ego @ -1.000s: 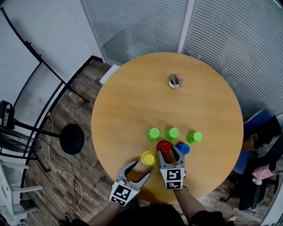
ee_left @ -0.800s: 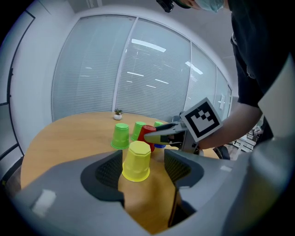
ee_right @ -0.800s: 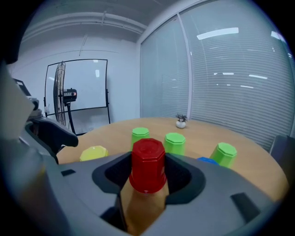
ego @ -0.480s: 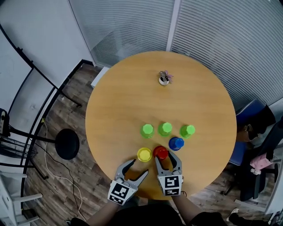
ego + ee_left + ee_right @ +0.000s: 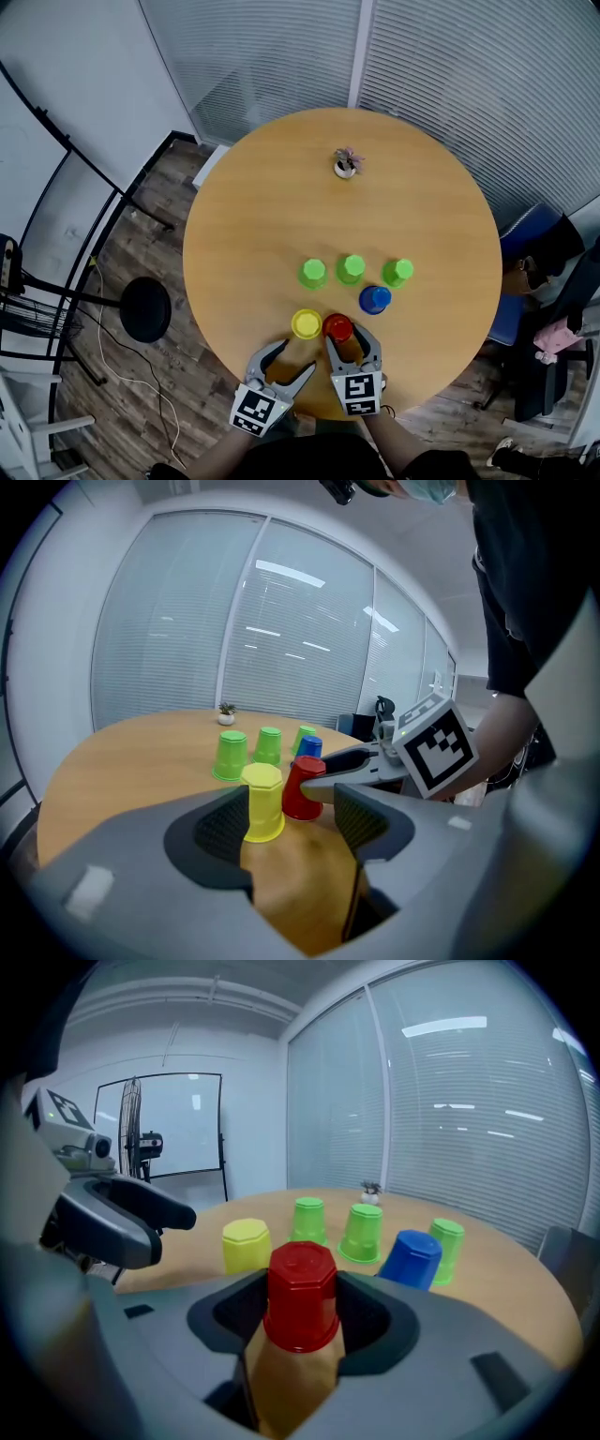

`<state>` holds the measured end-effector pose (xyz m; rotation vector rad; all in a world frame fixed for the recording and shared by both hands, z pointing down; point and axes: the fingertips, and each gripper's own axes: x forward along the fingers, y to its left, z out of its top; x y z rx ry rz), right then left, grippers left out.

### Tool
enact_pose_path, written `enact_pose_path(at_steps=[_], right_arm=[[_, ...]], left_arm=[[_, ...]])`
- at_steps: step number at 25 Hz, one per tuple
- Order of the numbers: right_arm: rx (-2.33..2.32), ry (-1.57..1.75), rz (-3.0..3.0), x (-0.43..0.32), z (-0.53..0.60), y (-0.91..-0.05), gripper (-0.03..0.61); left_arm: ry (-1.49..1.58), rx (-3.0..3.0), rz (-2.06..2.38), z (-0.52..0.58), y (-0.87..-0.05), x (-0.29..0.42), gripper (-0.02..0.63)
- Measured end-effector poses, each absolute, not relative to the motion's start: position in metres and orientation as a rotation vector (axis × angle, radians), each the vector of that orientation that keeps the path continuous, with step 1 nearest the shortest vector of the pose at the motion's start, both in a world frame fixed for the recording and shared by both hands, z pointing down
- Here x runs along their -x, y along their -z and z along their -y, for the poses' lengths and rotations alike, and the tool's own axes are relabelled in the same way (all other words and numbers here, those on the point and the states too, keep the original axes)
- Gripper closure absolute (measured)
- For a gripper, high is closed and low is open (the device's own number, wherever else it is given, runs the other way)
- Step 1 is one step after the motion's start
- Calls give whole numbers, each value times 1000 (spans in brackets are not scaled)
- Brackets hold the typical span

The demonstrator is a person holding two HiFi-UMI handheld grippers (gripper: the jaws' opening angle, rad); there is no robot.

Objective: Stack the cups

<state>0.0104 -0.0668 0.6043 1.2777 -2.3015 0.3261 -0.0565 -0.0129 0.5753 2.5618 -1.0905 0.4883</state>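
Where the right gripper (image 5: 350, 337) reaches in over the edge of the round wooden table (image 5: 262, 216) nearest the person, its two jaws are closed against the sides of a red plastic cup (image 5: 301, 1296). The cup stands upside down between the pads. Whether its rim rests on the surface or hangs just above it cannot be told.

To its left, at the same near edge, the left gripper (image 5: 296, 357) has its jaws spread apart with nothing between them. Its tips point toward a yellow plastic cup (image 5: 262, 802). That cup sits upside down on the surface, just ahead of those tips and just beside the red plastic cup, on its left. Whether the two cups touch cannot be told.

Further in from the near edge and to the right, a blue plastic cup (image 5: 375, 299) stands upside down, apart from the red one. Beyond it, three more upturned cups form a row across the middle of the surface: the left green plastic cup (image 5: 312, 273), the middle green plastic cup (image 5: 351, 268) and the right green plastic cup (image 5: 397, 272), the last just beside the blue plastic cup.

A small potted plant (image 5: 346, 163) stands alone toward the far edge, well apart from the cups. Off the table, a black round stool (image 5: 145, 308) stands on the floor past the left edge and a blue chair (image 5: 534, 246) past the right edge.
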Motion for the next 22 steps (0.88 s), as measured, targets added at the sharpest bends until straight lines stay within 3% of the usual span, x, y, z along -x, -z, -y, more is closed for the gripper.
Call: enact_pose_path(at_steps=[9,22], right_arm=[[-1308,-348,2371,-16,61,-583,330],[-1511,-384,2281,-100,68,-566,330]], left_arm=[[-462,-2587,1071,10,-568,46,344],[-415,-2716,887,20,-547,-29,344]])
